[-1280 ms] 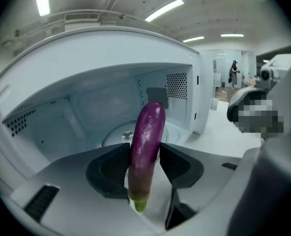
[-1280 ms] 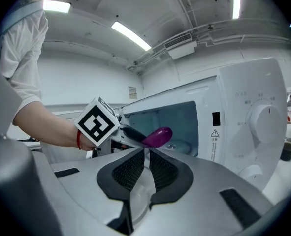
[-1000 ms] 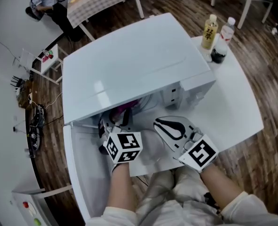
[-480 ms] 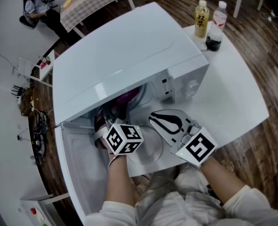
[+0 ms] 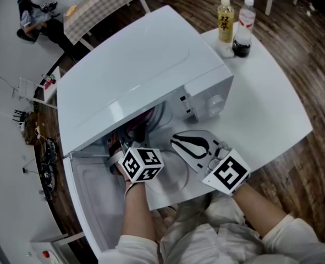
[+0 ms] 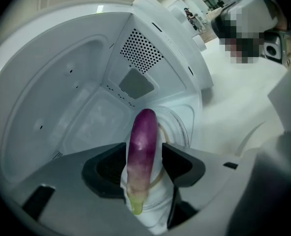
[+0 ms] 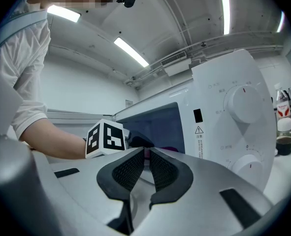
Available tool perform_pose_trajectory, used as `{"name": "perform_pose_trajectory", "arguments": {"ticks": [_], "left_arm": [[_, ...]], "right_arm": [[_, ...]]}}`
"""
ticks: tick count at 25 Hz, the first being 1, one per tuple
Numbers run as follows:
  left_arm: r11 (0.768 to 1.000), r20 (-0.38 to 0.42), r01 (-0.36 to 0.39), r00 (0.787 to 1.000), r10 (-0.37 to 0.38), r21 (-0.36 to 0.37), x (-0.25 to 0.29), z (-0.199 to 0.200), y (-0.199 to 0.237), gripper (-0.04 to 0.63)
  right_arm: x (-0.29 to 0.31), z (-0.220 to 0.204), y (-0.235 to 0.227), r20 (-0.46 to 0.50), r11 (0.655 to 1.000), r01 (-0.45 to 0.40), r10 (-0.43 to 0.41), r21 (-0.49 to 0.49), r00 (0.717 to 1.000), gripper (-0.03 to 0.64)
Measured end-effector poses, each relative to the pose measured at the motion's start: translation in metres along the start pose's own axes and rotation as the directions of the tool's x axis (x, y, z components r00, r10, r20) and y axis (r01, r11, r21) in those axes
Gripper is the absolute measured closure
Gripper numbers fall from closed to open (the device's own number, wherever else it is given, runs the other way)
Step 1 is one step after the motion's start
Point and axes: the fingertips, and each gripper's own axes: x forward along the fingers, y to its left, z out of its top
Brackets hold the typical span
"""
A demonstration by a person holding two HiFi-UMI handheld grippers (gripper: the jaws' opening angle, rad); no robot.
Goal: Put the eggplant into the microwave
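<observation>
Purple and glossy, one eggplant point(image 6: 143, 136) fills the middle of the left gripper view, its pale green stem end nearest the camera and its rounded tip pointing into the one white microwave point(image 6: 61, 97). It lies between the two dark pads of the left gripper point(image 6: 144, 156), whose jaws have just been opening. A thin gap shows between the eggplant and the pad on the picture's right, so the pads stand loose around it and do not clamp it. The tip reaches over the round turntable point(image 6: 180, 127); whether it rests on it I cannot tell. One perforated vent patch point(image 6: 141, 50) sits high on the cavity wall.

In the right gripper view, the right gripper point(image 7: 146, 156) has its two ribbed pads drawn together with only a slit between them and nothing in it. It points level at the microwave's front. Two dials point(image 7: 243, 102) sit one above the other on the control panel. The left gripper's marker cube shows at the oven's mouth.

From the head view, the microwave door point(image 5: 96, 202) stands open and the left gripper reaches into the cavity, with the right gripper just outside, before the panel. On the white table point(image 5: 272, 103), behind the oven, stand two bottles point(image 5: 224, 20) and one small dark container point(image 5: 240, 47).
</observation>
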Motion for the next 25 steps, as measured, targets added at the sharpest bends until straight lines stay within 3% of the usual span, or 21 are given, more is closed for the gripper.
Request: {"name": "perform_pose_trajectory", "arguments": {"ticks": [13,25], "left_arm": [[0.998,0.039,-0.026,0.999,0.028,-0.057,-0.012,0.006,0.011,0.365],[0.992,0.046,0.022,0.999,-0.016,-0.128,-0.053,0.021,0.003,0.373]], "right_arm": [[0.003,0.005,0.002,-0.008,1.000,-0.002,0.002,-0.004,1.000,0.580],[-0.016,0.029,0.015,-0.054,1.000,-0.005,0.006,0.029,0.999,0.580]]}}
